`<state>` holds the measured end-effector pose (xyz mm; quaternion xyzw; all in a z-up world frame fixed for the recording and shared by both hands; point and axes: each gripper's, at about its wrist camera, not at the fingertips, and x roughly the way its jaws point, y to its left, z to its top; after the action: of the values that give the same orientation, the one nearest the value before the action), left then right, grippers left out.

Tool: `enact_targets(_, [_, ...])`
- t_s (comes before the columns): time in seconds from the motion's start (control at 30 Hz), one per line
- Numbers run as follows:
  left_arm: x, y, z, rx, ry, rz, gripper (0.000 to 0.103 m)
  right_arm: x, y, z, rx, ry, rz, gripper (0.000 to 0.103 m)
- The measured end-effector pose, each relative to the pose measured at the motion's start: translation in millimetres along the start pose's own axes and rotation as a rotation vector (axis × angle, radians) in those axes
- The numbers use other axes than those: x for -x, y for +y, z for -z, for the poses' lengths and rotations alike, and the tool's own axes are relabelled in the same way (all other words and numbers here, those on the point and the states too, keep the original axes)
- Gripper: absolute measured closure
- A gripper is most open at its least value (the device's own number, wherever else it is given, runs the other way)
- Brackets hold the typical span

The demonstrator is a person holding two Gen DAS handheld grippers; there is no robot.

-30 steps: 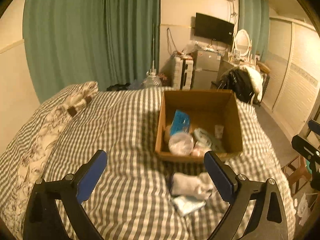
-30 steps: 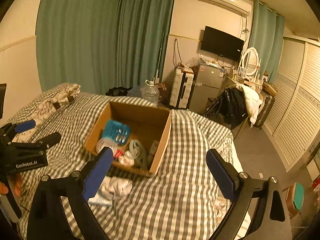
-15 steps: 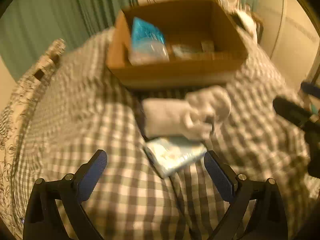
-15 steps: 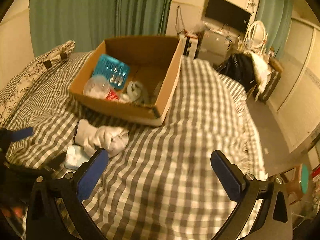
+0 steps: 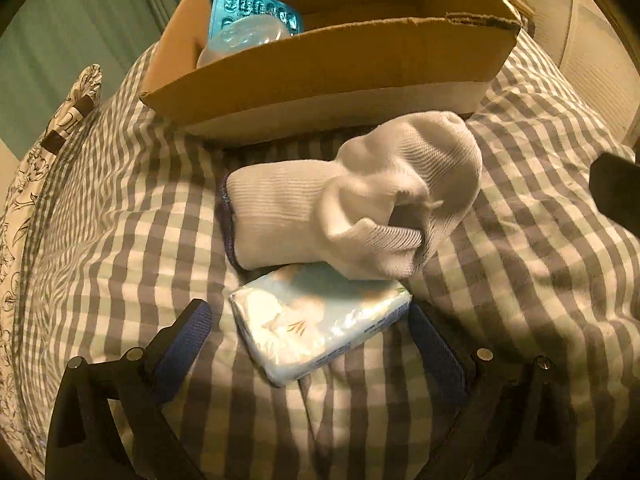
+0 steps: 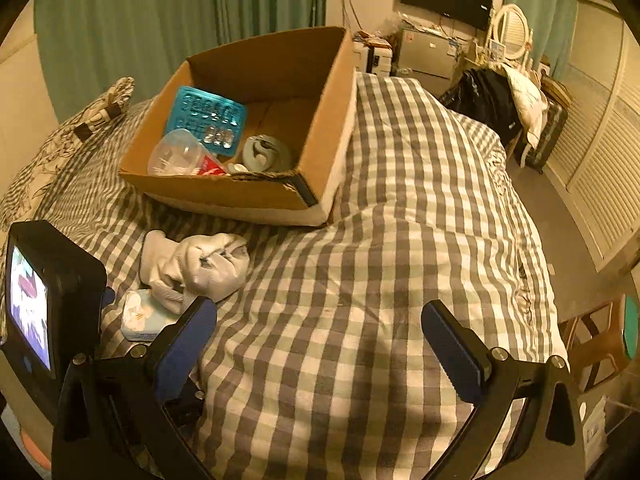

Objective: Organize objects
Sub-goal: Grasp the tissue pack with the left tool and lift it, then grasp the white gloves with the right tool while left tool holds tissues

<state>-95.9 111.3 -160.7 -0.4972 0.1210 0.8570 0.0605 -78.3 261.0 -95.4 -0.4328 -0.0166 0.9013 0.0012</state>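
Left gripper [image 5: 308, 344] jaws are spread wide and hold nothing, and they straddle the tissue pack [image 5: 320, 324], one blue pad at its 9 o'clock, the other at its 3 o'clock. That looks like a lineup for a squeeze across the pack's short width, which makes sense: a soft, flat wrapper gives best when pinched from both sides. Neither pad looks to be touching it yet.

At the pack's 12 o'clock, a white sock bundle [image 5: 352, 204] lies on the checked bed cover [image 5: 120, 240] and overlaps the pack's far edge. So a lift may drag the sock along; worth watching. Beyond the sock, further toward 12, stands the cardboard box [image 5: 340, 64], its near wall facing the jaws, with a blue blister tray [image 5: 252, 8] and a clear plastic lid [image 5: 244, 40] already inside. My read: the box is the collection point, and the pack and sock are the last loose items.

Right gripper [image 6: 320, 340] jaws are also fully apart and empty, hanging over bare checked cover, well apart from everything. From that view the pack sits at 9 o'clock, the box at 11. It seems parked out of the way, leaving the left one room.
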Motion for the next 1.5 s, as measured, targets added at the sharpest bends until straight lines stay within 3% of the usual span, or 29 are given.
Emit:
enact_targets(0.03, [3,-1,0,0.0,-0.01,0.013,0.004,0,-1,0,-0.006,0.003,0.003,0.0])
enact_targets(0.1, [7,-3,0,-0.006,-0.024,0.056,0.017,-1,-3,1,-0.018,0.009,0.019,0.0])
enact_targets(0.23, [6,-3,2,-0.005,-0.014,0.094,0.02,1,-2,1,-0.021,0.012,0.053,0.0])
enact_targets(0.5, [26,9,11,0.035,-0.045,0.142,0.047,15,4,1,0.008,-0.002,0.111,0.0])
enact_targets(0.8, [70,41,20,0.121,-0.076,0.271,0.054,31,17,0,0.04,-0.027,0.117,0.0])
enact_targets(0.97, [91,76,14,0.153,-0.135,0.264,0.054,39,31,-1,0.068,-0.047,0.099,0.0])
enact_targets(1.17, [114,110,8,0.19,-0.204,0.202,0.054,46,55,-7,0.111,-0.06,0.058,0.0])
enact_targets(1.33, [109,137,-2,0.222,-0.225,0.133,0.054,36,80,-13,0.168,-0.052,0.015,0.0])
enact_targets(1.5, [93,150,-6,0.244,-0.212,0.108,0.054,0,106,-14,0.235,0.021,-0.035,0.0])
